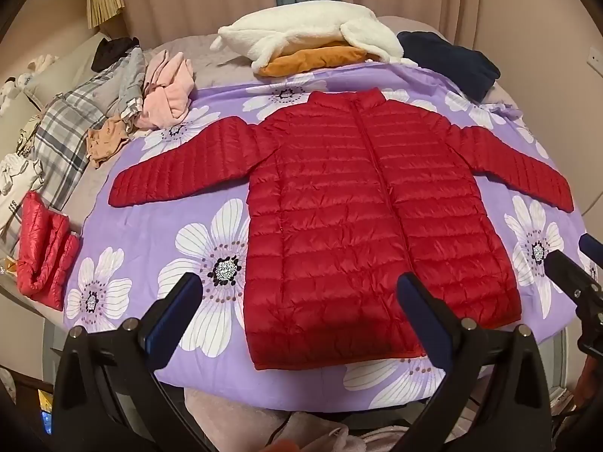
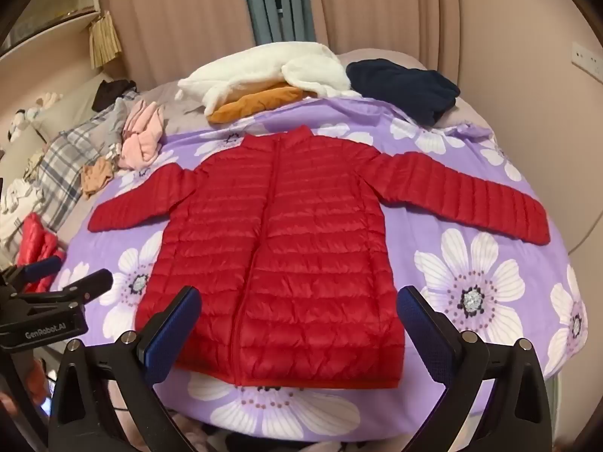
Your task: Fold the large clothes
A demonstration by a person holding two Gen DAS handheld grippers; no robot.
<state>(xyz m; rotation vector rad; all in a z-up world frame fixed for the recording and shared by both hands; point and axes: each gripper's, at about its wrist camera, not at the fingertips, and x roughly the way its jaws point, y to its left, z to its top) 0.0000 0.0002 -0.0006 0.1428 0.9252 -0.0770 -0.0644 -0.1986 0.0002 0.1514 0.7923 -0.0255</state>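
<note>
A red quilted puffer jacket (image 1: 361, 203) lies flat, front up and zipped, on a purple flowered sheet (image 1: 162, 241), both sleeves spread out sideways. It also shows in the right wrist view (image 2: 286, 248). My left gripper (image 1: 299, 293) is open and empty, hovering above the jacket's hem near the front edge of the bed. My right gripper (image 2: 299, 305) is open and empty, also above the hem. The right gripper shows at the right edge of the left wrist view (image 1: 576, 260); the left gripper shows at the left edge of the right wrist view (image 2: 71, 275).
A folded red puffer garment (image 1: 45, 248) lies at the left edge. A pink garment (image 1: 166, 86) and plaid clothes (image 1: 68, 128) are piled back left. White fleece (image 1: 301, 34) over an orange garment (image 1: 316, 58) and a navy garment (image 1: 452, 60) lie at the back. Curtains hang behind.
</note>
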